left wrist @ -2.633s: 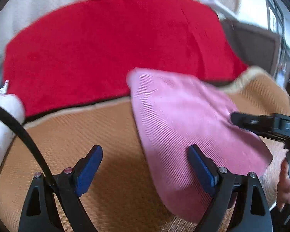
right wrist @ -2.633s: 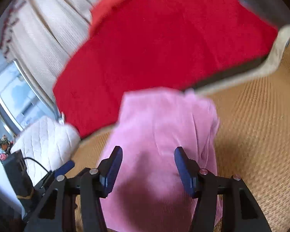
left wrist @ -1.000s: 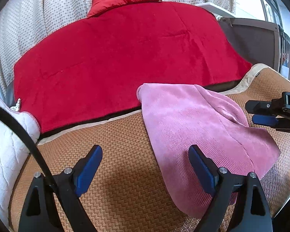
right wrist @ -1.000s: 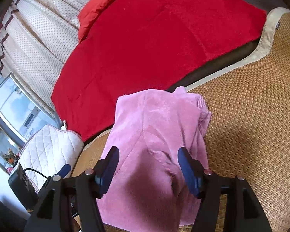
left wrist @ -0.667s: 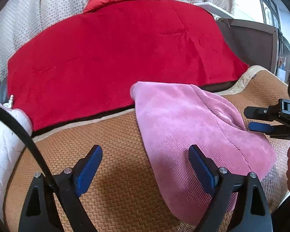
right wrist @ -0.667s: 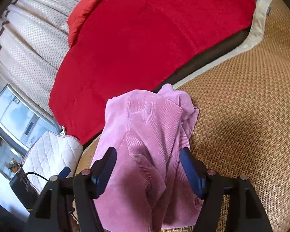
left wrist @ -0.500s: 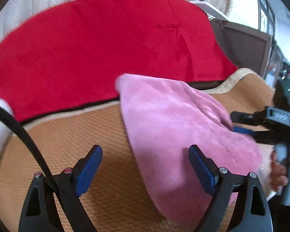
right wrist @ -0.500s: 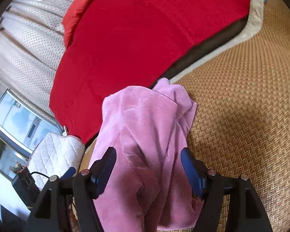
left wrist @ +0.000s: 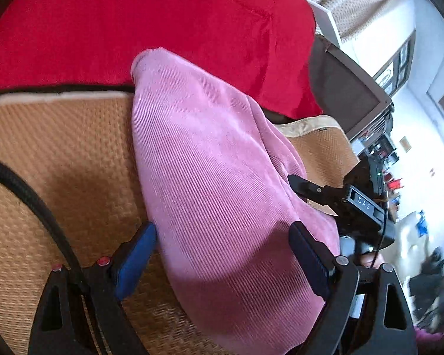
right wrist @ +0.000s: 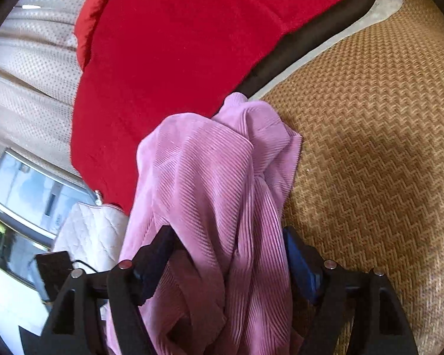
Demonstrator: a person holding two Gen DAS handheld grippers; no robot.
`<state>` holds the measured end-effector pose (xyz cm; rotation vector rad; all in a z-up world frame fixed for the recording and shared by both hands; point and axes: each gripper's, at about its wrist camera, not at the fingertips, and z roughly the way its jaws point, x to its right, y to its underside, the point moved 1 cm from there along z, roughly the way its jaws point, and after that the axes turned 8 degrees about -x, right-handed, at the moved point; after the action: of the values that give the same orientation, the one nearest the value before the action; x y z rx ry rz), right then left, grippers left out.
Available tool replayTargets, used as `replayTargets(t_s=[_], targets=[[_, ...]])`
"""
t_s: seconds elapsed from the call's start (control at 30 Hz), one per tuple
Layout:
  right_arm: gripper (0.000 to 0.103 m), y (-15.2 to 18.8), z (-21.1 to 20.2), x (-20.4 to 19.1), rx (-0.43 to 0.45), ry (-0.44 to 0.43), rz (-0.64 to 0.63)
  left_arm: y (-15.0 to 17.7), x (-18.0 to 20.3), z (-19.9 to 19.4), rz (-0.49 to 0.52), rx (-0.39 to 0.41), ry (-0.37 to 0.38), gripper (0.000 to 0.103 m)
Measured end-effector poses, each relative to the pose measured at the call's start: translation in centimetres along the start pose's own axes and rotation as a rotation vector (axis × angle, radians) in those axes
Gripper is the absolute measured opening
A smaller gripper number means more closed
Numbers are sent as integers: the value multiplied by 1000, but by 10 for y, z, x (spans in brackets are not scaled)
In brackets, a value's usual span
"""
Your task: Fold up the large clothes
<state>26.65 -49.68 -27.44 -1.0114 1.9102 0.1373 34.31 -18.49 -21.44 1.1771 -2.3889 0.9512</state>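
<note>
The pink garment point(left wrist: 222, 195) lies bunched on the woven mat point(left wrist: 59, 153); its far end overlaps the mat's pale border and reaches the red blanket point(left wrist: 151, 20) behind the mat. The ribbed cloth is folded over itself in several loose layers point(right wrist: 219, 183).

Left gripper point(left wrist: 222, 259): jaws spread wide, 1 blue pad at each side of the garment's near end. The left pad sits just beside the cloth edge. No clamping is visible; the garment is released.

Right gripper point(right wrist: 228, 257): jaws have just been opening. The garment passes between them, loose folds lying against both fingers, not pinched.

In the left wrist view, the right gripper point(left wrist: 305, 186) stands at the garment's right edge. Its body carries a label reading "DAS" point(left wrist: 364, 202).

A white quilted cushion point(right wrist: 88, 230) lies left of the garment, below the blanket.
</note>
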Motion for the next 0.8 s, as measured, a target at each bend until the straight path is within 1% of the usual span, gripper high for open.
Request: replayTargets(t_s=[0.2, 0.3, 0.37, 0.43, 0.47, 0.53, 0.63, 0.7, 0.8], targets=[[79, -3, 12, -11, -30, -64, -40, 0, -4, 1, -44, 10, 45, 93], [79, -2, 22, -24, -37, -16, -96, 0, -7, 0, -66, 20, 54, 92], [77, 0, 24, -31, -29, -2, -115, 0, -7, -1, -65, 31, 46, 88], [74, 1, 25, -40, -18, 34, -140, 0, -4, -3, -45, 45, 23, 77], [70, 2, 25, -43, -10, 48, -153, 2, -4, -7, -33, 54, 12, 75], [67, 5, 24, -52, 4, 70, -176, 1, 0, -10, -15, 69, -6, 66], [63, 8, 22, -62, 24, 89, -202, 0, 5, -18, 9, 92, -20, 59], [62, 15, 18, -73, 44, 101, -240, 0, 8, -23, 22, 105, -28, 57], [61, 21, 11, -83, 67, 97, -276, 1, 11, -36, 38, 129, -35, 56]])
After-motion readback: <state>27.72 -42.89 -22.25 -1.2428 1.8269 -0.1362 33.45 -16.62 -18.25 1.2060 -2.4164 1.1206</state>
